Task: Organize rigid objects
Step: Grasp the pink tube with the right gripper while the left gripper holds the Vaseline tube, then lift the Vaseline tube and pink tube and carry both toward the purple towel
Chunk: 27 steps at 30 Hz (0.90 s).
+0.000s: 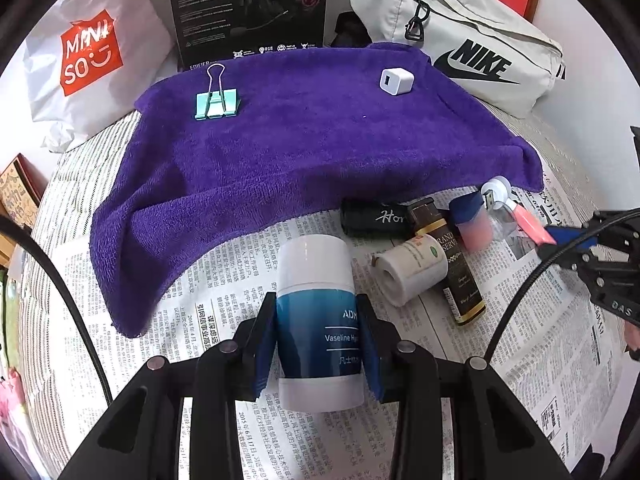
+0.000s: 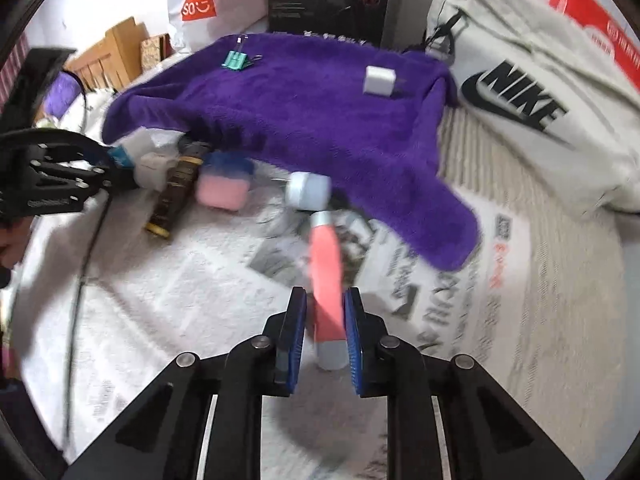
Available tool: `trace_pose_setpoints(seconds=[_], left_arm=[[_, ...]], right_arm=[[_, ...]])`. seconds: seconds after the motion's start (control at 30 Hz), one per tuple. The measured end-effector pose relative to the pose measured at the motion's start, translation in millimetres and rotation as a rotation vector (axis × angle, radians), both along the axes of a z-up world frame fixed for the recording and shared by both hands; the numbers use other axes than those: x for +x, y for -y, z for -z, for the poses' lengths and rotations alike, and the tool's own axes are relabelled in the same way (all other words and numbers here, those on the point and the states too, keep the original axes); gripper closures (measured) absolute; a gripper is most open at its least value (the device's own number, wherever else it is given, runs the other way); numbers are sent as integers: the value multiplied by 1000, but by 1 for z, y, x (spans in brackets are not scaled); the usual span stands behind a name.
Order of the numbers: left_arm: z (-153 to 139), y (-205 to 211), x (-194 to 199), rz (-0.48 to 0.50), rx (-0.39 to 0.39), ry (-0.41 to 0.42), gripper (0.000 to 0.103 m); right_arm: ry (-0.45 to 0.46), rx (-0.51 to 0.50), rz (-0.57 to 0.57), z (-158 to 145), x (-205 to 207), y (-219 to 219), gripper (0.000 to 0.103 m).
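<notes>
Towel (image 1: pixel 304 152) beside bottle clutter (image 1: pixel 432 256).

Bright, fisheye warp, rt view blurred

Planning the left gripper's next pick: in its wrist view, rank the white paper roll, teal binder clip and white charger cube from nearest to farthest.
From the left gripper:
1. White paper roll, just right, on the newspaper.
2. Teal binder clip, far left on the purple towel.
3. White charger cube, far right on the towel, slightly beyond the clip.

right-wrist newspaper (image 2: pixel 224 304) print blurred
</notes>
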<state>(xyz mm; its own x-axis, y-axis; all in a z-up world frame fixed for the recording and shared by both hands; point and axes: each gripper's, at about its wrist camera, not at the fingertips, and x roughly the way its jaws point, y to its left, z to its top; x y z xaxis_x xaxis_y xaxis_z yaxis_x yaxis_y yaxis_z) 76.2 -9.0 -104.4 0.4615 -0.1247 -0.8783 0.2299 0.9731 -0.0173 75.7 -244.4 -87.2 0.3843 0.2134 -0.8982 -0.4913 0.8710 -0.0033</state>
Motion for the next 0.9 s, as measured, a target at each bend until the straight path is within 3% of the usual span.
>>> trace_pose_setpoints(seconds=[0.2, 0.5, 0.9], left_arm=[[0, 1, 0, -4, 8, 5, 68], [0, 1, -3, 2, 14, 25, 68], [1, -1, -8, -1, 6, 74, 67]], right_arm=[[25, -23, 31, 3, -6, -11, 84], [46, 7, 197, 5, 0, -13, 86], [145, -10, 225, 9, -9, -17, 86]])
